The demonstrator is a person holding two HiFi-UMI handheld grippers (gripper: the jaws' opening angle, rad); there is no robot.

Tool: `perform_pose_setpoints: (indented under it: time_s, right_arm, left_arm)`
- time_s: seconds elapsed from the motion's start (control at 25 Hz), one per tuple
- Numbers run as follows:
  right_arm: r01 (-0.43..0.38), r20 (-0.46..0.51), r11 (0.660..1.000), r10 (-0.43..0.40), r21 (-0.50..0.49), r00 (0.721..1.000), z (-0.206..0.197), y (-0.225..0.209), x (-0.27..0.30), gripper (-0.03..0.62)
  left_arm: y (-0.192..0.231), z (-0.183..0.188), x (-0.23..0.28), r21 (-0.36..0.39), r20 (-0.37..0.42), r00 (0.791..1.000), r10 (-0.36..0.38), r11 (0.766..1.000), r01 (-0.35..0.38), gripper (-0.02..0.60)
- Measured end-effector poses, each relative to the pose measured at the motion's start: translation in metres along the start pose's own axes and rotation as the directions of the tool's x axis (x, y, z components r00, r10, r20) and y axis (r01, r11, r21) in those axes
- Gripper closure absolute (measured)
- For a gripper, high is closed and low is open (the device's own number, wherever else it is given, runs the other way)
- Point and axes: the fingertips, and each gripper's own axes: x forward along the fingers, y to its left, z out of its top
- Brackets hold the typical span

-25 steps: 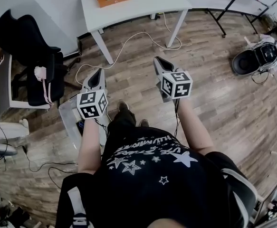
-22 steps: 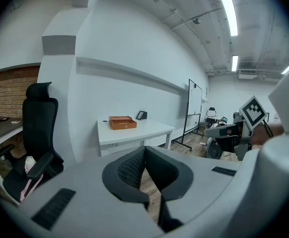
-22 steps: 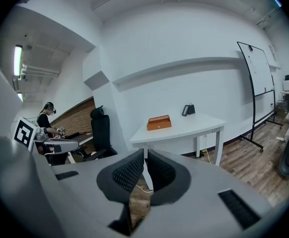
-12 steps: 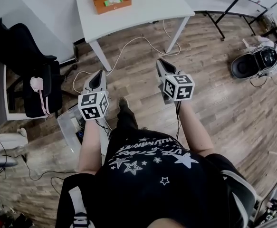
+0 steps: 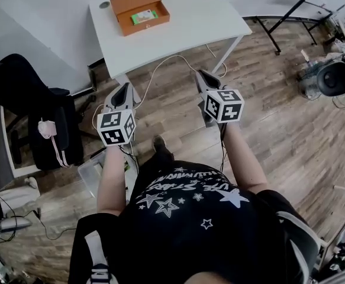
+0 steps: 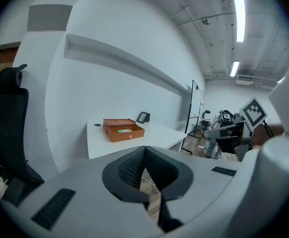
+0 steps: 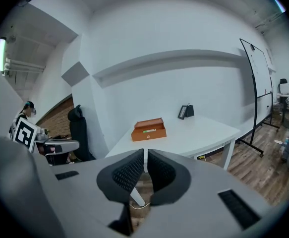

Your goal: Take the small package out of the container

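Both grippers, left [image 5: 123,87] and right [image 5: 200,74], hang closed and empty, short of the table [image 5: 190,16]. The green package [image 5: 144,17] lies in the orange box [image 5: 125,3], at 12 o'clock from the left gripper and 11 from the right. Its long axis runs 9-to-3, and the left looks slightly nearer.

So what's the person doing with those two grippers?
A person stands on the wooden floor holding a gripper in each hand. The left gripper and the right gripper are both shut and empty, and both point toward a white table. On the table sits an open orange box with a small package inside. The grippers are some way short of the table, so the package has not been picked up yet.
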Motion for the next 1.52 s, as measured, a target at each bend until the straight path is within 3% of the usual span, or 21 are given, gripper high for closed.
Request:
perform_pose_setpoints:
  time_s: [0.4, 0.76, 1.16, 1.52]
  right_arm:
    - [0.045, 0.011, 0.999, -0.045, 0.008, 0.999, 0.039, 0.015, 0.089, 0.54]
    - [0.078, -0.014, 0.997, -0.078, 0.004, 0.997, 0.042, 0.014, 0.12, 0.54]
    - [0.057, -0.002, 0.998, -0.057, -0.002, 0.998, 0.066, -0.014, 0.17, 0.54]
    - [0.019, -0.032, 1.0, -0.019, 0.005, 0.999, 0.098, -0.07, 0.256, 0.54]
  left_arm:
    - [0.076, 0.031, 0.061, -0.02, 0.003, 0.999, -0.053, 0.998, 0.053, 0.561]
    - [0.104, 0.023, 0.084, -0.043, -0.026, 0.996, -0.081, 0.996, 0.08, 0.561]
    - [0.121, 0.05, 0.126, -0.023, -0.002, 0.999, -0.049, 0.999, 0.049, 0.561]
    - [0.144, 0.076, 0.212, -0.029, -0.014, 1.0, -0.015, 0.999, 0.015, 0.561]
